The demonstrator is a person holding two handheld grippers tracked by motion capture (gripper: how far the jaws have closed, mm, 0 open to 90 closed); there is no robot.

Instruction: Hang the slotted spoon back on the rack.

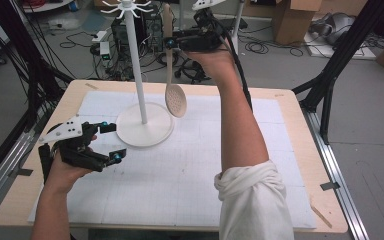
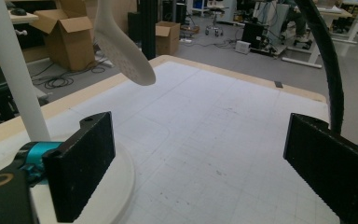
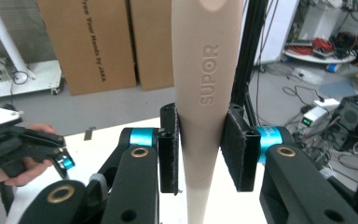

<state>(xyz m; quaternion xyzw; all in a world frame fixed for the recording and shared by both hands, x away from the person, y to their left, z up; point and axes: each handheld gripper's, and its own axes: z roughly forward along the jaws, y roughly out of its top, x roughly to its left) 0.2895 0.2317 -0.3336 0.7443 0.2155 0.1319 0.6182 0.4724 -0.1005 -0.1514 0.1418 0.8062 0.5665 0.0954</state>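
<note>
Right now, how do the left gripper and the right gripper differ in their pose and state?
The left gripper is open and holds nothing; the right gripper is shut on the handle of the slotted spoon. The left one sits low over the white mat beside the stand; the right one is raised high, with the spoon hanging down. Both are black and hand-held.

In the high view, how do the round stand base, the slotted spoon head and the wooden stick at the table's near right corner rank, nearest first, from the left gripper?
From the left gripper:
1. Round stand base, just ahead and to its right.
2. Slotted spoon head, hanging beyond the base, held up by the right gripper.
3. Wooden stick, across the table at its near right corner.
</note>
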